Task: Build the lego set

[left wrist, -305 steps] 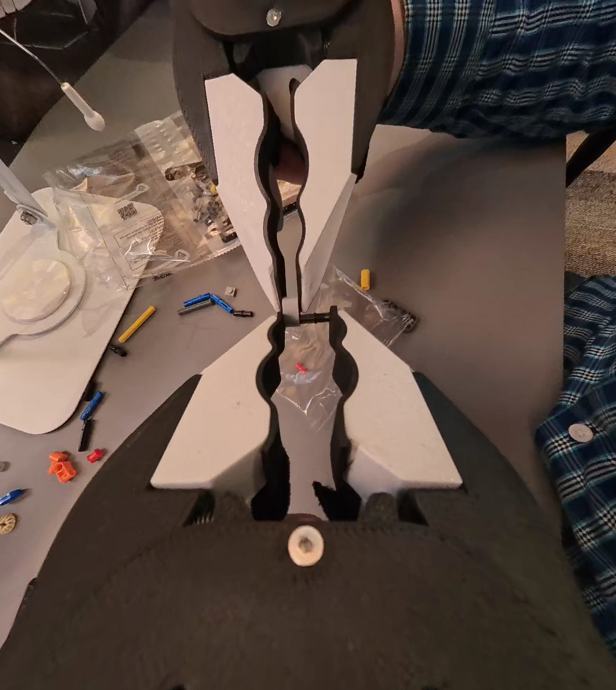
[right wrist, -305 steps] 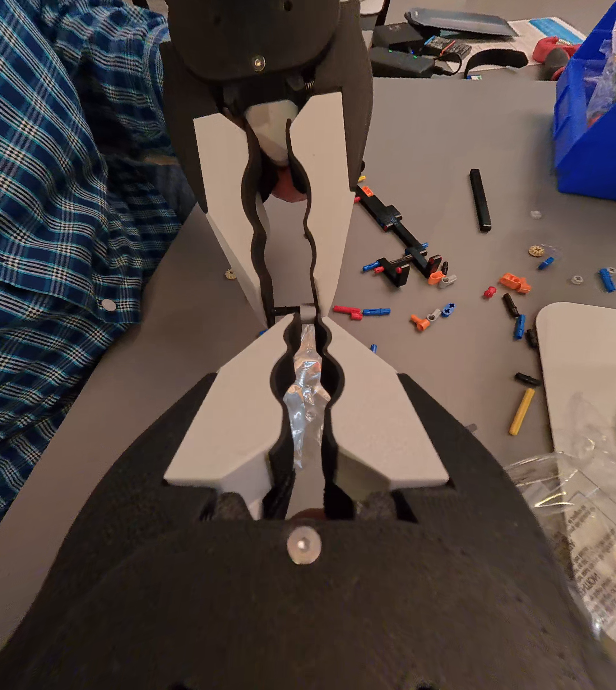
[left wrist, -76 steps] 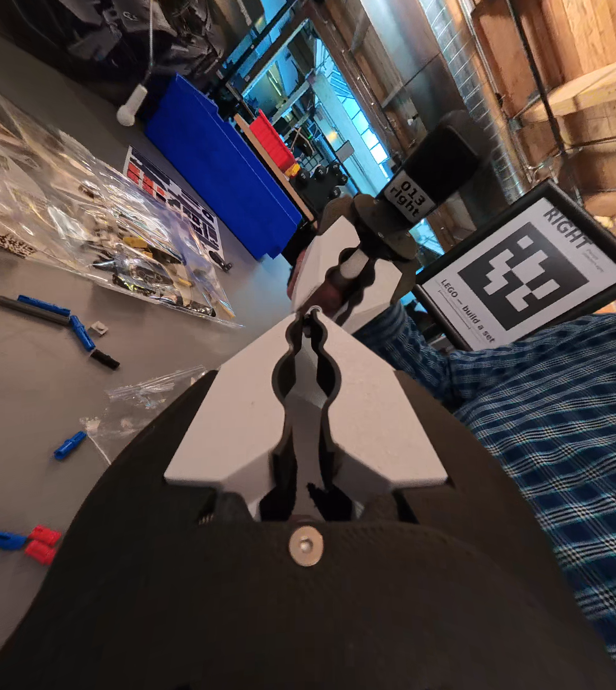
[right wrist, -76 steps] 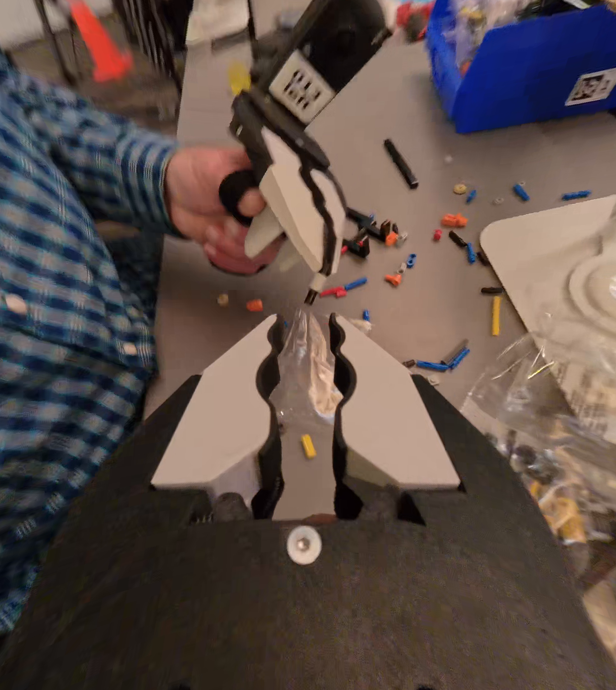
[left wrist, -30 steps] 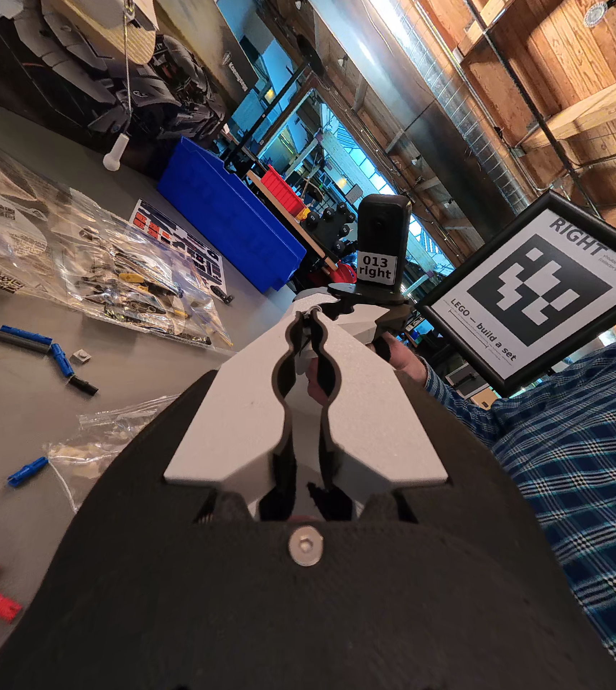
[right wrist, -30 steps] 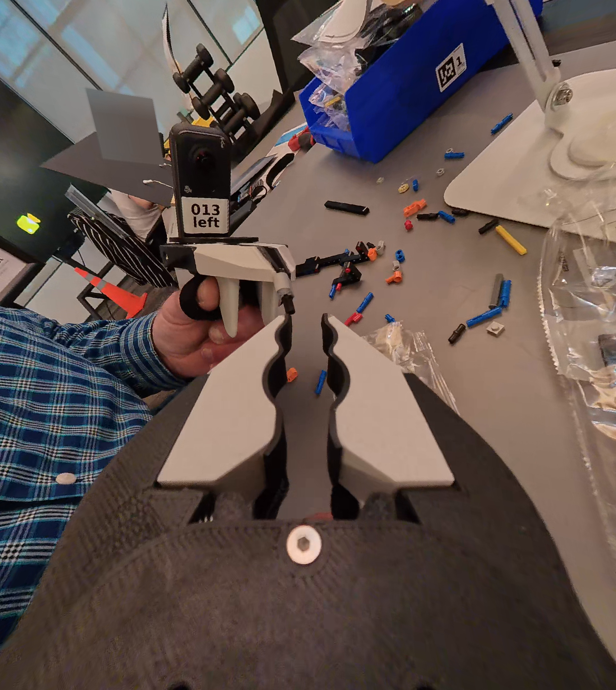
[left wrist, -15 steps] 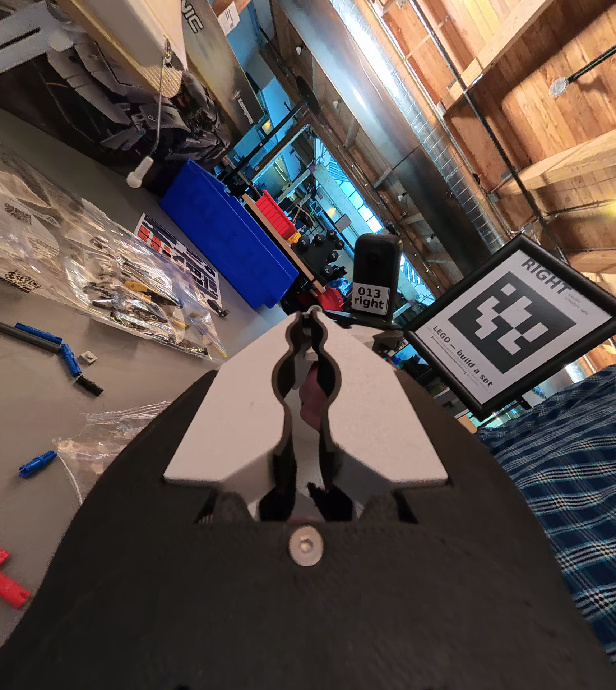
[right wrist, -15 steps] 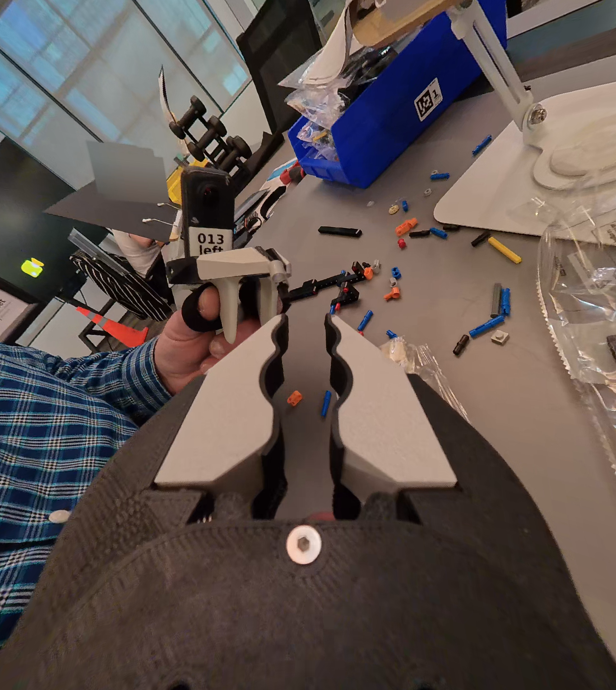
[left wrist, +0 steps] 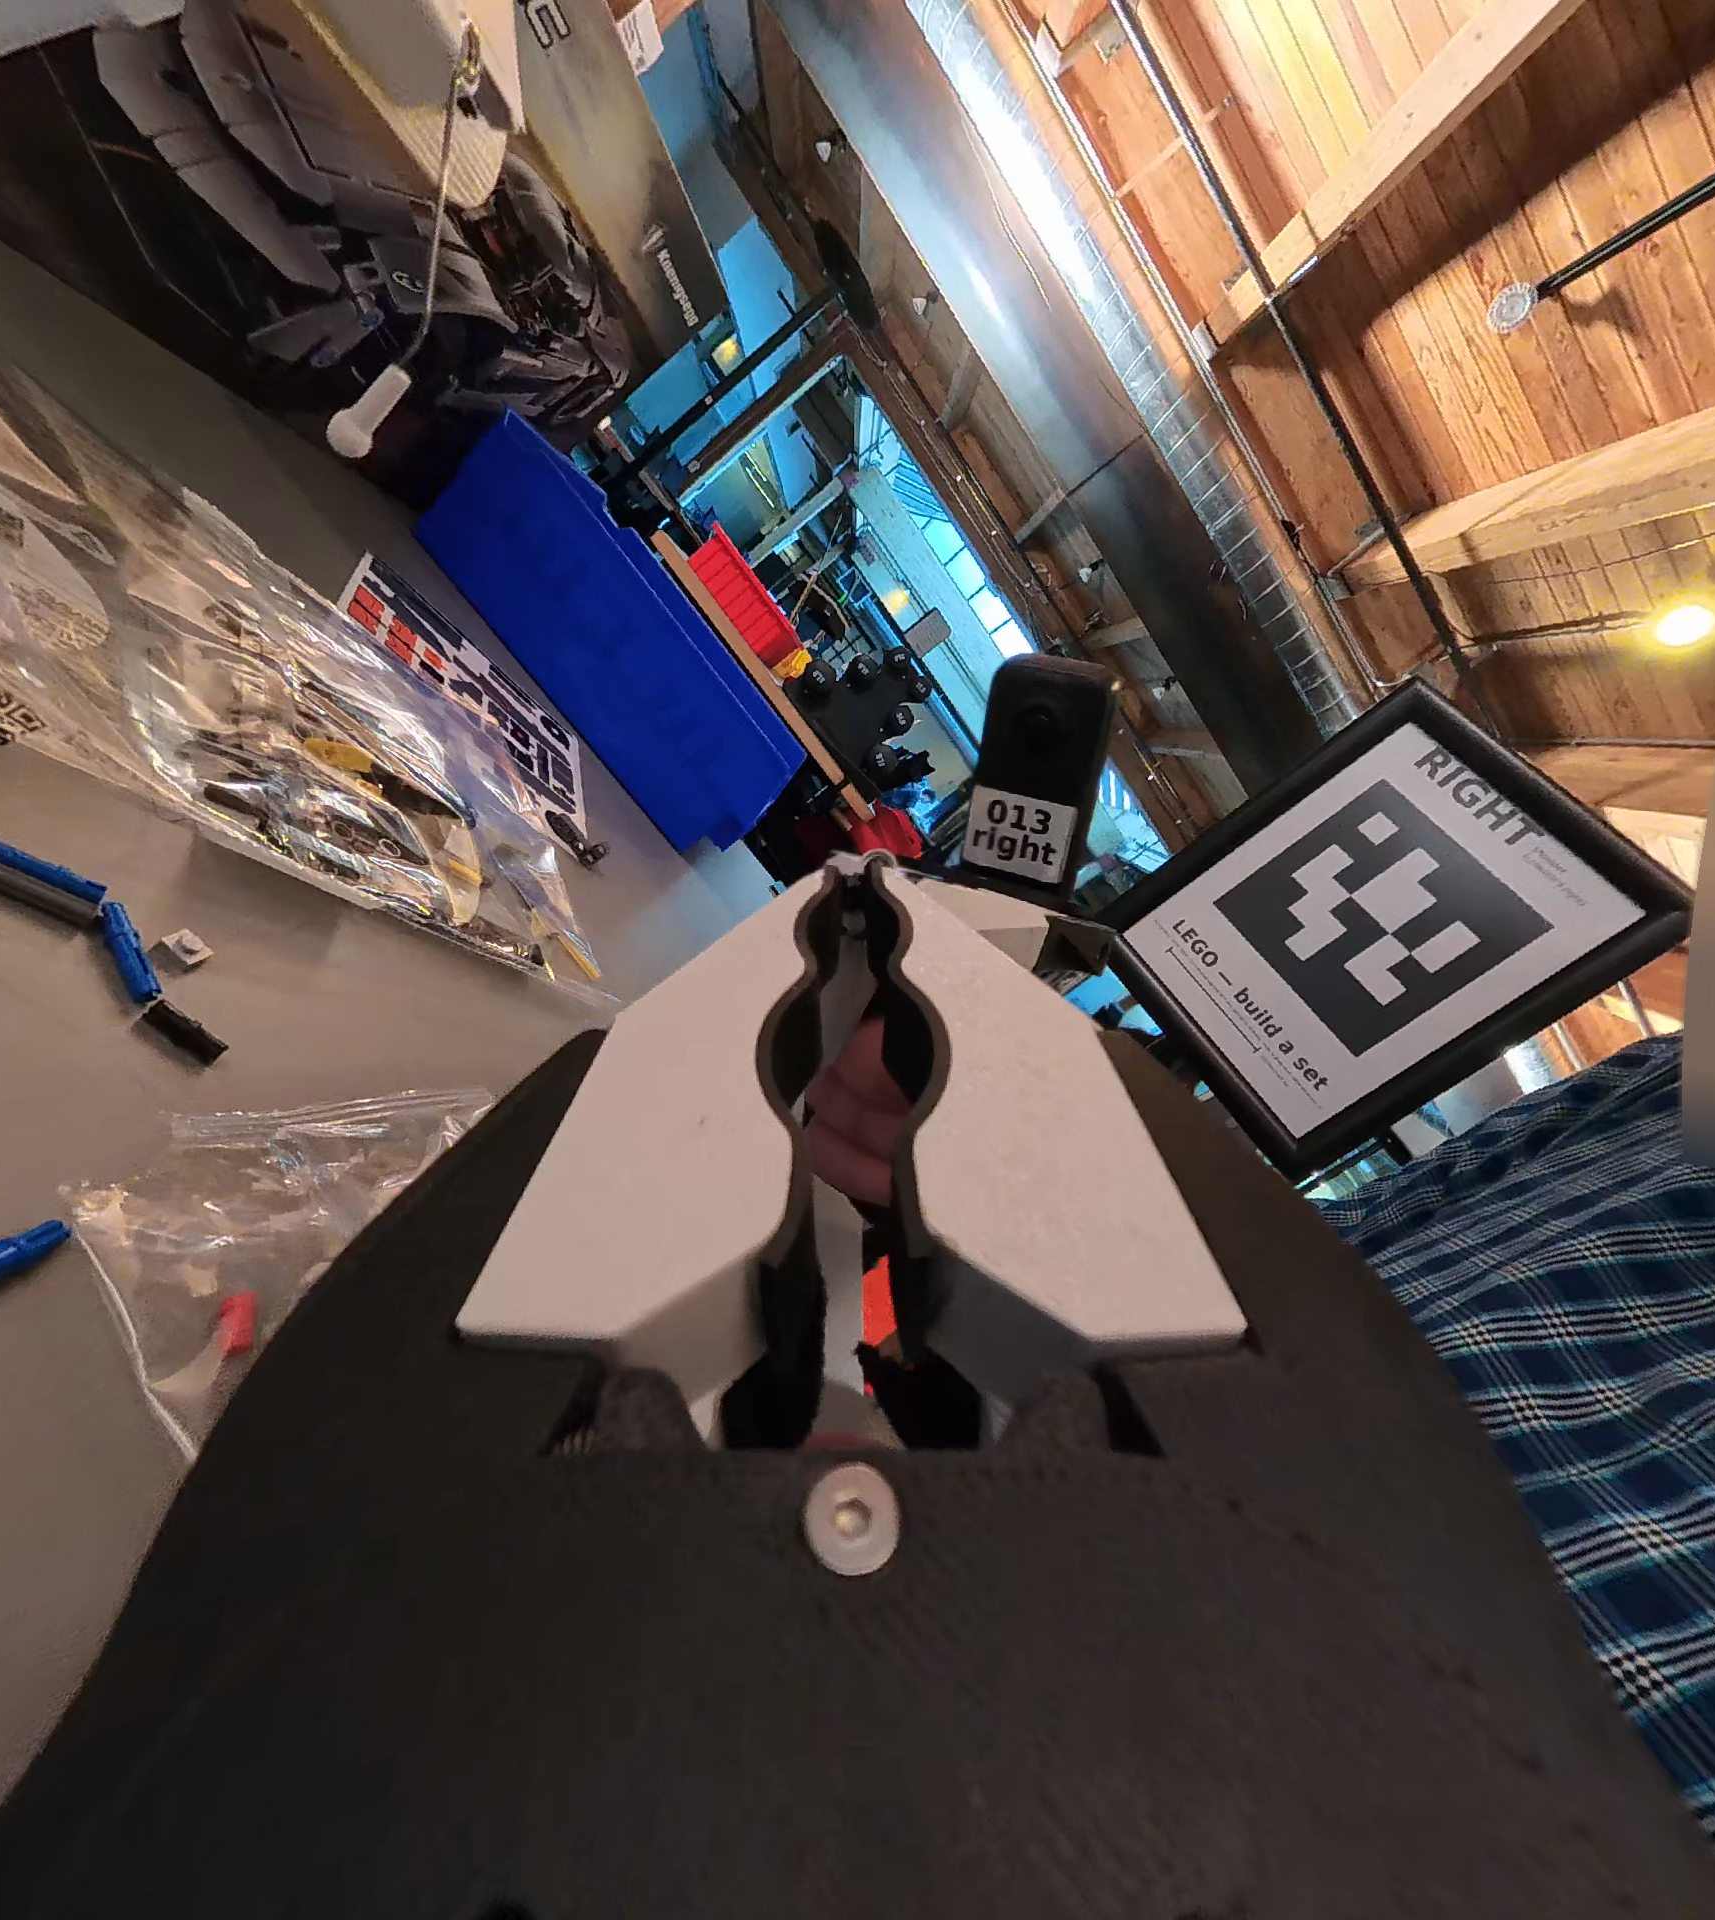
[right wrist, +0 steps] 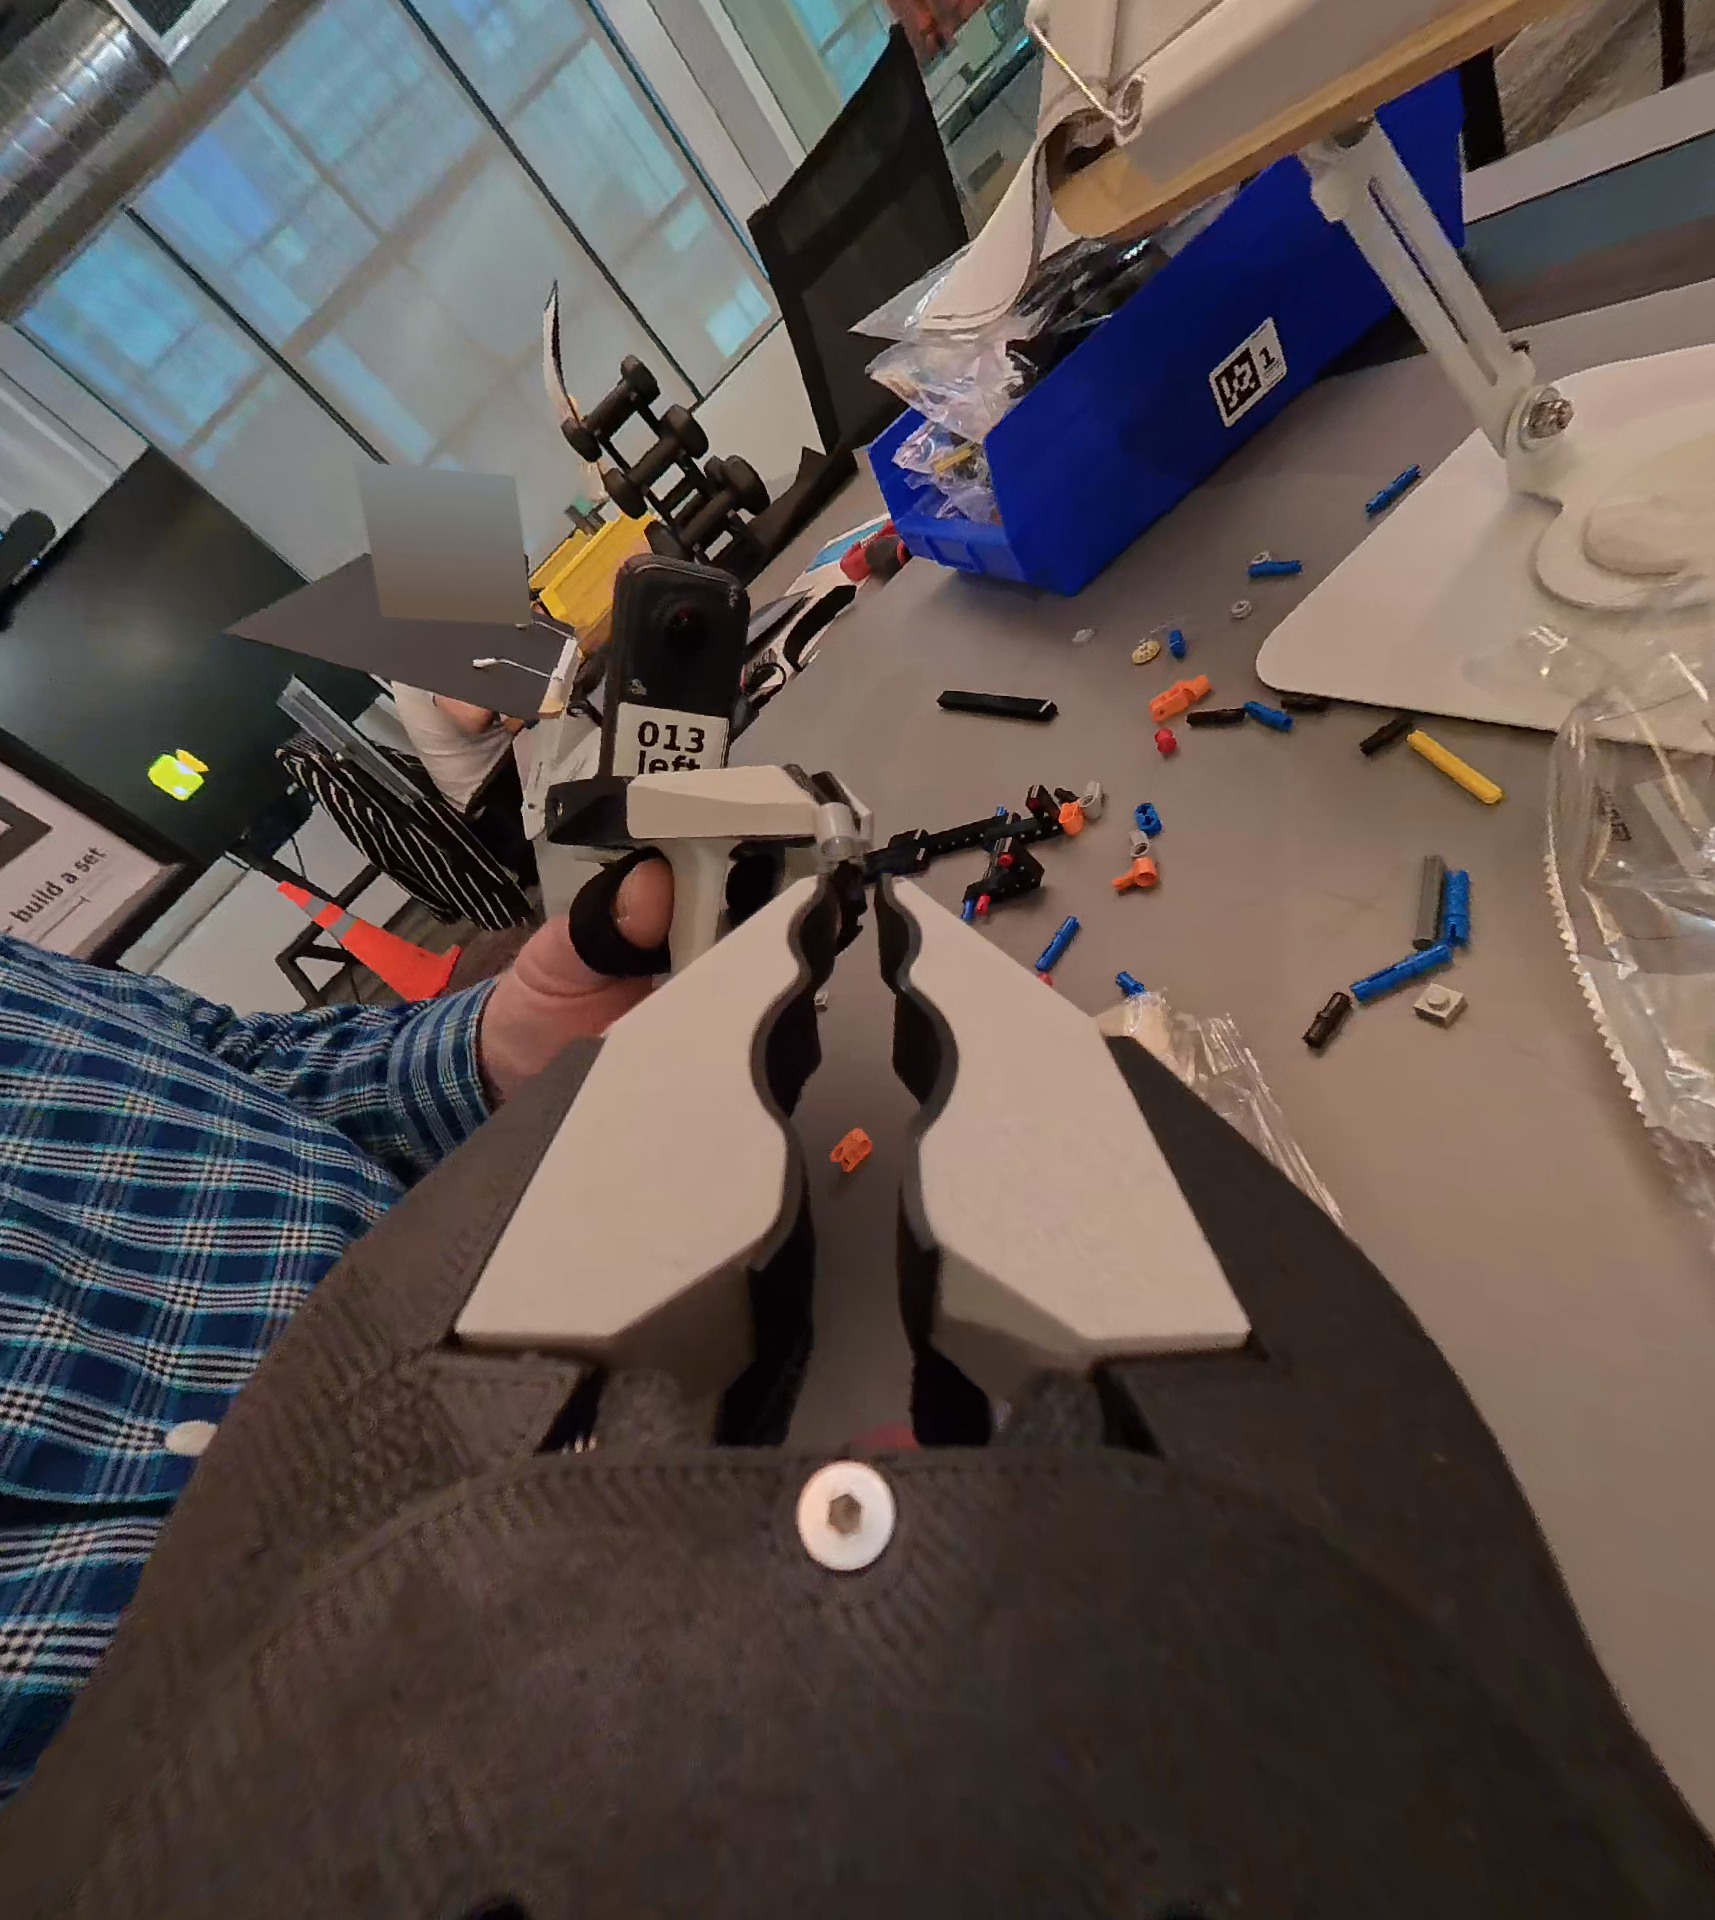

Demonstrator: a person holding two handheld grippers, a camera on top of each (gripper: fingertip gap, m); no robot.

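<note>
Grey pin (right wrist: 837, 826) in left gripper (right wrist: 848, 831) (pinched)

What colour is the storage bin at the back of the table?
Blue; the bin shows best in the right wrist view.

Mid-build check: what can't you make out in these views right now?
- Left wrist view: the left claw hides its load behind its own tips.
- Right wrist view: small grey part at its tip, too small to identify.
- Right wrist view: whether the right claw touches that part; overlap hides it.
- Left wrist view: small clear bag, contents lost in glare.
</note>
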